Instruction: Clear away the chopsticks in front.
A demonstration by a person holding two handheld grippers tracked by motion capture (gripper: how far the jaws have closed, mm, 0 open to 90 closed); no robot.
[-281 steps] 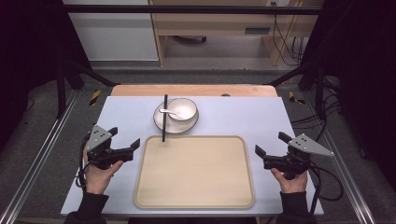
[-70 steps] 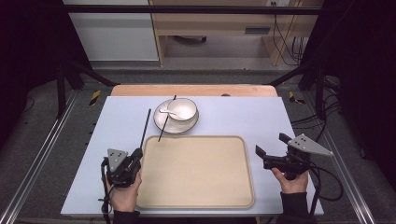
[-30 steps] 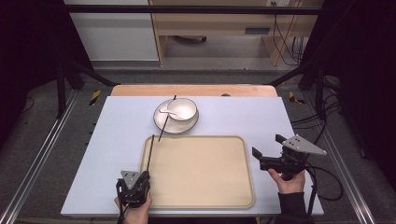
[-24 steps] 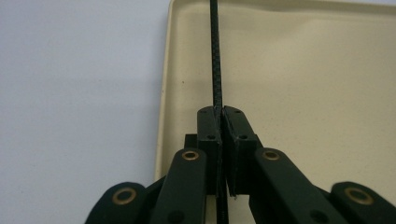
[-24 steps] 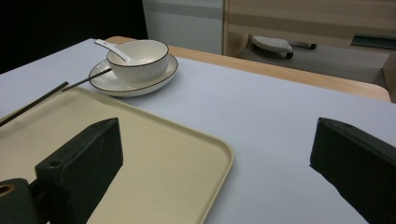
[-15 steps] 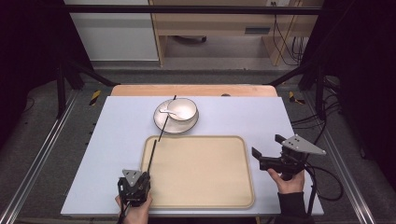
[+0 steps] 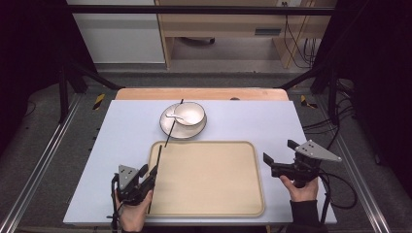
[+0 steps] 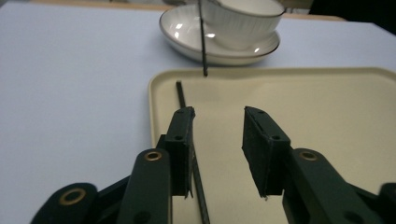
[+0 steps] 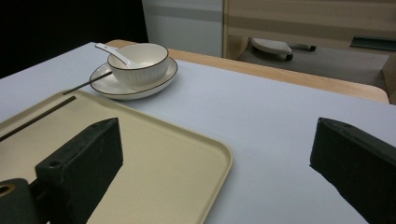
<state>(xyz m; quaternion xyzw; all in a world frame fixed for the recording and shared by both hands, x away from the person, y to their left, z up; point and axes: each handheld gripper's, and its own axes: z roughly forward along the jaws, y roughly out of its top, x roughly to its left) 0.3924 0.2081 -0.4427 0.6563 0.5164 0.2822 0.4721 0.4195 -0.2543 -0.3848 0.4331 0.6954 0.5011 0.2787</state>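
While its black jaws have just been opening, the left gripper point(image 8: 217, 154) stands over the near left corner of the tray point(image 7: 209, 213), jaws apart and clear of the thin black chopstick point(image 8: 180, 93), a straight stick lying flat along the tray's left rim. A second chopstick point(image 7: 173, 124) leans across a glossy white saucer point(image 7: 167, 131) holding a ribbed bowl point(image 7: 192, 114) and a white spoon point(image 7: 173, 116). The smooth beige tray has rounded corners and a raised lip on the pale matte worktop point(image 7: 121, 136). The right gripper point(image 9: 210, 172) hovers wide open beside the tray's right edge.
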